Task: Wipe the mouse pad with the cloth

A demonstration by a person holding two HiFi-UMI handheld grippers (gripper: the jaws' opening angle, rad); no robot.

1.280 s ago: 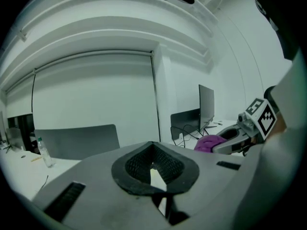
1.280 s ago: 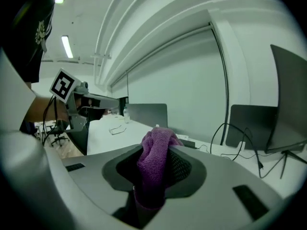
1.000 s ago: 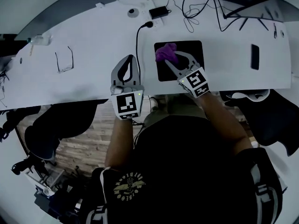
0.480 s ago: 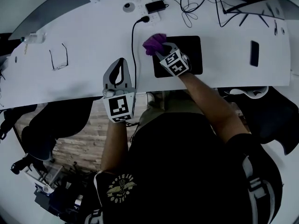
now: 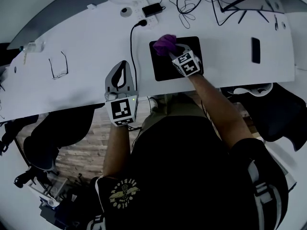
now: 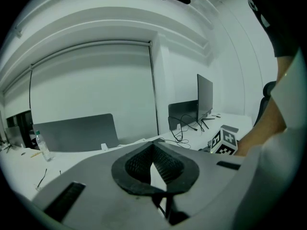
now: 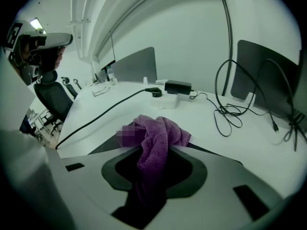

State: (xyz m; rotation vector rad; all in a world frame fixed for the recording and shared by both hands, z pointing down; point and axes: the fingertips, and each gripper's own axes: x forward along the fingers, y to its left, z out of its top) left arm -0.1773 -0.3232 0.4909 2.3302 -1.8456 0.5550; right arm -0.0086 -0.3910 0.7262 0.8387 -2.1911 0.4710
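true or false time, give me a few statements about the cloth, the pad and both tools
1. The right tool grips the purple cloth. True.
2. The cloth is over the mouse pad's far left corner. True.
3. The left tool holds the glasses. False: it is shut on nothing; the glasses lie on the desk to its left.
4. The black cable crosses the mouse pad. False: it runs left of it.

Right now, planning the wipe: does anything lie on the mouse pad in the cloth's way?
Nothing visible. The right claw grips the cloth at the far left corner of the mouse pad; the rest looks bare.
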